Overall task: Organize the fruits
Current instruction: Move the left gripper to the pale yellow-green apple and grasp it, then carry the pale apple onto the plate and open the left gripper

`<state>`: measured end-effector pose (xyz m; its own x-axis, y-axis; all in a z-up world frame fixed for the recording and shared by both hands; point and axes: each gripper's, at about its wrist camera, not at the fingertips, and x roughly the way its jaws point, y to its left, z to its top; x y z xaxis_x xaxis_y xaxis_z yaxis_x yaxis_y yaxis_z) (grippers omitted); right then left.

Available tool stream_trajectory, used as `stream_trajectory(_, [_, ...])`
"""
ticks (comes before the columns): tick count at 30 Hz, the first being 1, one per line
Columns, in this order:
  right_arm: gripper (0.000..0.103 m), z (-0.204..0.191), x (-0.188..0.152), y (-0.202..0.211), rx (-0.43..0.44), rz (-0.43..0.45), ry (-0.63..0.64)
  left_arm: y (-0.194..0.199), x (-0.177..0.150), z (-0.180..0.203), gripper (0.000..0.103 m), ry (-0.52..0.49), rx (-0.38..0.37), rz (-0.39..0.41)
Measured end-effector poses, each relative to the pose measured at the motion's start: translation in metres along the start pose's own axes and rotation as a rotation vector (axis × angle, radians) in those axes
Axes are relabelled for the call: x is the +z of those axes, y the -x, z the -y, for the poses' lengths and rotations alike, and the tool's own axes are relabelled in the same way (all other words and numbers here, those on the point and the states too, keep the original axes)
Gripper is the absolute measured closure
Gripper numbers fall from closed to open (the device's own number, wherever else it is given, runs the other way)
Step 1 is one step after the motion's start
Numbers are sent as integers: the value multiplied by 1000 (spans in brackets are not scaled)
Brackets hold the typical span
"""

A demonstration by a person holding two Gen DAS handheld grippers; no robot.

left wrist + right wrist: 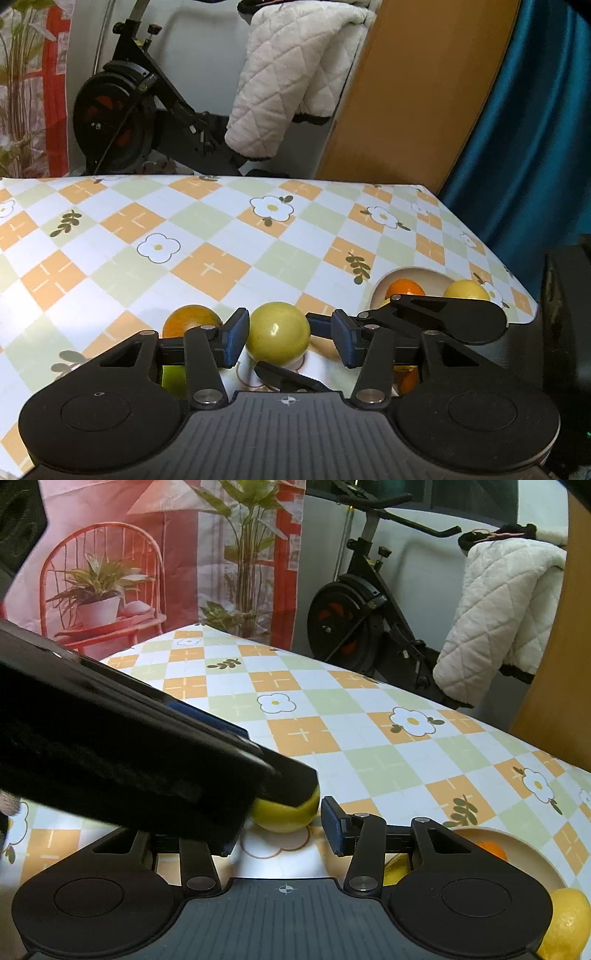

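From my left claw (290, 338) I look down on a yellow-green fruit (277, 331) sitting on the worktop (207, 236) between the two blue pads. The left pad (236, 341) sits right against the fruit's side; the right pad (343, 341) stands a little clear of it, so the jaws are partly open around the fruit and not pressing on both sides. The fruit rests on the checked, flower-printed cover of the worktop.

An orange fruit (190, 319) lies just behind my left finger, and a green fruit (173, 380) shows under the linkage. Over to the right is a cream plate (413, 275) with an orange (404, 288) in it and a yellow fruit (466, 290) at its near edge.

From the right claw (280, 830) I see the same yellow-green fruit (286, 814), half hidden under the body of the left claw (129, 760), which crosses the view from the left. The right claw's right pad (332, 829) stands clear of the fruit; its left pad is hidden, so I can only say it holds nothing that I can see. A lemon (567, 923) lies at the lower right beside the plate (532, 856).

I can read no brand, label or writing anywhere in either view.
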<state>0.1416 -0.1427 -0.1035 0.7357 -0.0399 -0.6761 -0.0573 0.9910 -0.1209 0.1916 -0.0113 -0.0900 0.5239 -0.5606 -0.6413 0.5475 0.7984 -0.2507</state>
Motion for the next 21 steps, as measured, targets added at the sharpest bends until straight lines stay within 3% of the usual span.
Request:
stream_trajectory(6, [61, -2, 1, -3, 8, -11, 11, -9, 1, -8, 52, 28, 5, -17])
stream_trajectory(21, [63, -2, 0, -1, 34, -17, -25, -11, -8, 3, 55, -28, 56, -34])
